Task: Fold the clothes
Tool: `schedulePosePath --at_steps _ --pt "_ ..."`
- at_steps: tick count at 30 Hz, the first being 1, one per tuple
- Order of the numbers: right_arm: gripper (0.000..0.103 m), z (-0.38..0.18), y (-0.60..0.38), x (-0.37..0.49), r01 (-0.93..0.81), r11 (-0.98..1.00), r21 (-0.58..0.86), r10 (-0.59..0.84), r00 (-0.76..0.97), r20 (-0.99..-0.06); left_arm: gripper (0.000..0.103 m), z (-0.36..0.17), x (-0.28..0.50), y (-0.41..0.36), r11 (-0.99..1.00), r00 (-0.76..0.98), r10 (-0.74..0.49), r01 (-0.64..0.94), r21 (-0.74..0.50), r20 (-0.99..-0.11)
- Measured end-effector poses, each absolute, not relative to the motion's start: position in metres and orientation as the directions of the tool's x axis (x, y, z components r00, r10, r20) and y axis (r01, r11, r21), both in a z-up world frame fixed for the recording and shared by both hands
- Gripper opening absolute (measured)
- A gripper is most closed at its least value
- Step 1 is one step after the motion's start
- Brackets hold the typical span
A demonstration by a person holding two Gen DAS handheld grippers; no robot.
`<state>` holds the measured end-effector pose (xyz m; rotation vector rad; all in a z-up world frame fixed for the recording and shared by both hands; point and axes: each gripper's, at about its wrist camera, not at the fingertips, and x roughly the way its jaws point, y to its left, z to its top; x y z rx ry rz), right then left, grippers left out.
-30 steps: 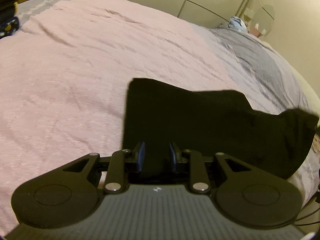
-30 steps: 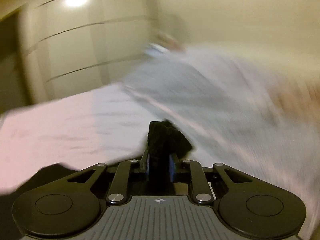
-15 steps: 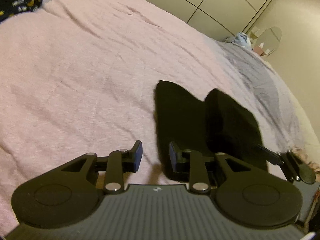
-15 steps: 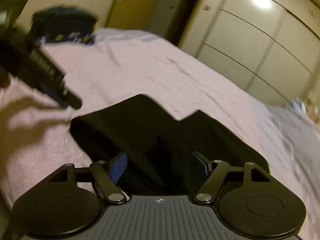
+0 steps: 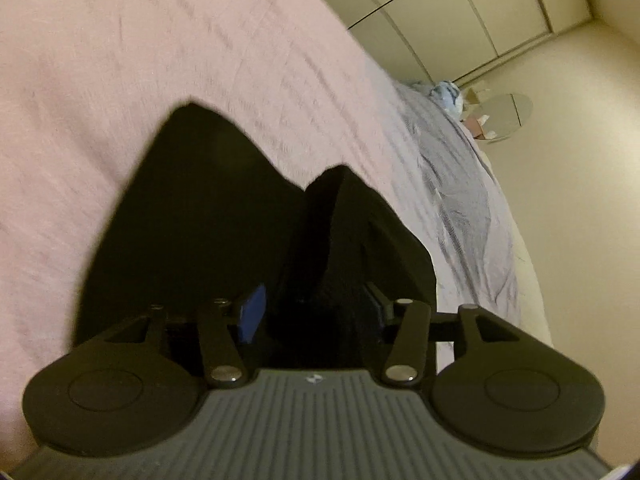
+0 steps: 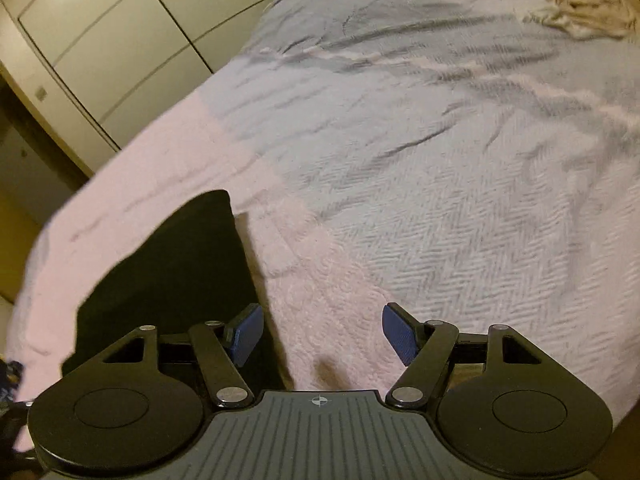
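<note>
Black garment (image 5: 208, 216) lies folded on the pink bedspread (image 5: 100, 80). Left gripper (image 5: 312, 312) spread wide over its near edge; right gripper (image 6: 322, 336) spread wide just beside it.

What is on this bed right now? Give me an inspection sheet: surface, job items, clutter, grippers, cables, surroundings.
Surface: bedspread, pink part and grey part, wrinkled.
Job's things: black garment lying on the pink part, partly folded.
Clutter: beige cloth bunched on the grey part; blue-white cloth at the far edge of the bed.
Grippers: left gripper open, garment between its fingers; right gripper open over bare bedspread, beside the garment.
Cables: nothing seen.
Surroundings: wardrobe doors, beige wall.
</note>
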<state>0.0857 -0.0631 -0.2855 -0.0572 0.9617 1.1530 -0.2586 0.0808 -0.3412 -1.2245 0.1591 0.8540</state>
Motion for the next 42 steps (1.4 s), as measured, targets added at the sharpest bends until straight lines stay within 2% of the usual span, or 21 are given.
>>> schedulePosePath --at_steps 1,8,10,12,15,19,21,25,27,29,32,33,35,38,41,42 --pt "0.07 -0.287 -0.063 0.099 -0.74 0.49 0.461 0.734 0.065 -0.676 0.047 -0.343 -0.253 0.084 0.077 0.682 0.487 -0.656 -0.751 -0.546" --pt "0.07 -0.289 -0.056 0.1 -0.757 0.433 0.49 0.767 0.024 -0.641 0.043 -0.344 -0.214 0.106 0.228 0.666 0.451 -0.73 -0.645 -0.594" --pt "0.07 -0.292 -0.049 0.099 -0.761 0.421 0.494 0.769 0.011 -0.639 0.023 -0.346 -0.21 0.109 0.241 0.658 0.45 -0.74 -0.628 -0.604" --pt "0.07 -0.296 -0.041 0.094 -0.773 0.41 0.485 0.762 -0.002 -0.647 0.011 -0.342 -0.214 0.106 0.275 0.674 0.466 -0.726 -0.631 -0.573" --pt "0.069 -0.294 -0.031 0.078 -0.805 0.362 0.47 0.759 -0.037 -0.65 0.009 -0.317 -0.223 0.088 0.36 0.683 0.542 -0.715 -0.6 -0.489" --pt "0.066 -0.292 -0.018 0.057 -0.843 0.295 0.449 0.752 -0.085 -0.654 0.008 -0.274 -0.246 0.049 0.452 0.622 0.67 -0.775 -0.442 -0.405" --pt "0.066 -0.291 -0.012 0.046 -0.86 0.261 0.439 0.747 -0.108 -0.656 0.01 -0.273 -0.264 0.041 0.426 0.576 0.698 -0.812 -0.399 -0.426" --pt "0.067 -0.295 0.001 0.025 -0.895 0.231 0.382 0.717 -0.109 -0.688 0.014 -0.33 -0.287 0.059 0.26 0.523 0.594 -0.844 -0.47 -0.611" --pt "0.067 -0.299 0.004 0.018 -0.911 0.24 0.336 0.7 -0.078 -0.71 0.018 -0.342 -0.291 0.064 0.236 0.579 0.573 -0.794 -0.56 -0.58" --pt "0.067 -0.299 0.001 0.02 -0.91 0.24 0.337 0.705 -0.076 -0.705 0.028 -0.345 -0.297 0.072 0.216 0.644 0.549 -0.725 -0.653 -0.533" --pt "0.067 -0.301 -0.002 0.032 -0.889 0.269 0.371 0.705 -0.081 -0.705 0.03 -0.347 -0.304 0.092 0.174 0.685 0.538 -0.66 -0.731 -0.491" --pt "0.067 -0.302 -0.002 0.036 -0.88 0.28 0.383 0.705 -0.082 -0.704 0.027 -0.35 -0.304 0.1 0.154 0.697 0.525 -0.642 -0.751 -0.489" --pt "0.067 -0.303 -0.003 0.042 -0.86 0.308 0.407 0.711 -0.076 -0.699 0.004 -0.349 -0.303 0.103 0.158 0.7 0.525 -0.639 -0.753 -0.484" --pt "0.067 -0.294 -0.007 0.043 -0.855 0.329 0.401 0.728 -0.04 -0.685 0.003 -0.311 -0.289 0.076 0.342 0.657 0.618 -0.72 -0.604 -0.432" --pt "0.067 -0.29 -0.006 0.038 -0.871 0.306 0.384 0.739 -0.037 -0.673 0.004 -0.265 -0.268 0.014 0.501 0.568 0.745 -0.823 -0.269 -0.351" --pt "0.067 -0.291 -0.004 0.037 -0.875 0.295 0.383 0.742 -0.043 -0.669 0.006 -0.264 -0.262 0.003 0.5 0.535 0.767 -0.845 -0.191 -0.355"
